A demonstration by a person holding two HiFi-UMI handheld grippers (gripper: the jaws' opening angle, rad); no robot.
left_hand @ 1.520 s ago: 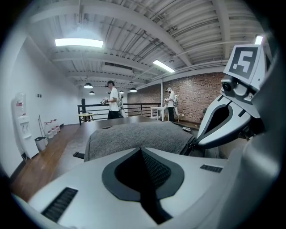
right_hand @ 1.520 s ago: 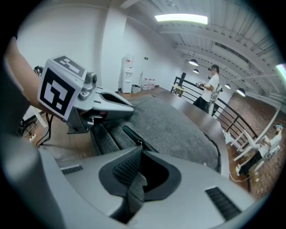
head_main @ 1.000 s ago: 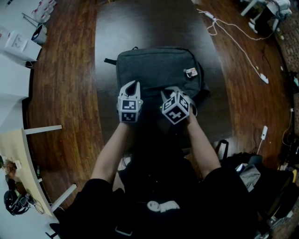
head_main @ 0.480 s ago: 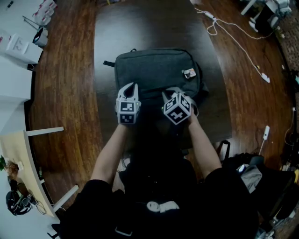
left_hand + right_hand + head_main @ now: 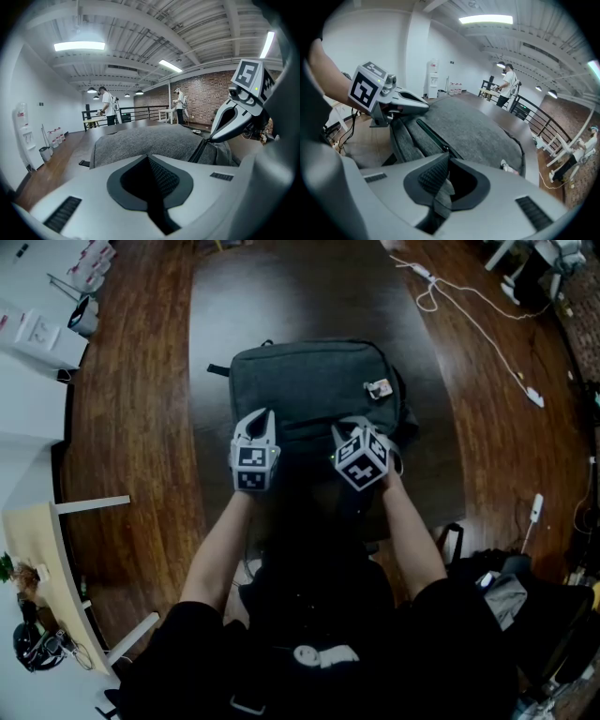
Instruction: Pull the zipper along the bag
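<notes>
A grey fabric bag (image 5: 319,381) lies flat on the dark table (image 5: 281,287). Its zipper (image 5: 433,136) runs along the near side and stands partly open. My right gripper (image 5: 349,426) is at the bag's near edge, shut on the grey fabric pull tab (image 5: 440,192) of the zipper, which shows pinched between its pads. My left gripper (image 5: 265,416) rests at the bag's near left edge with its jaws together; nothing shows between its pads (image 5: 159,176). In the left gripper view the right gripper (image 5: 208,139) points down onto the zipper (image 5: 201,150).
A small tag (image 5: 380,387) sits on the bag's far right corner, a black strap (image 5: 220,364) at its far left. A white cable (image 5: 469,324) trails over the wooden floor on the right. Dark bags (image 5: 506,587) lie by my right side. People (image 5: 107,105) stand far off.
My right gripper has shifted slightly to the right along the bag's near edge with the pull tab. The left gripper has barely moved.
</notes>
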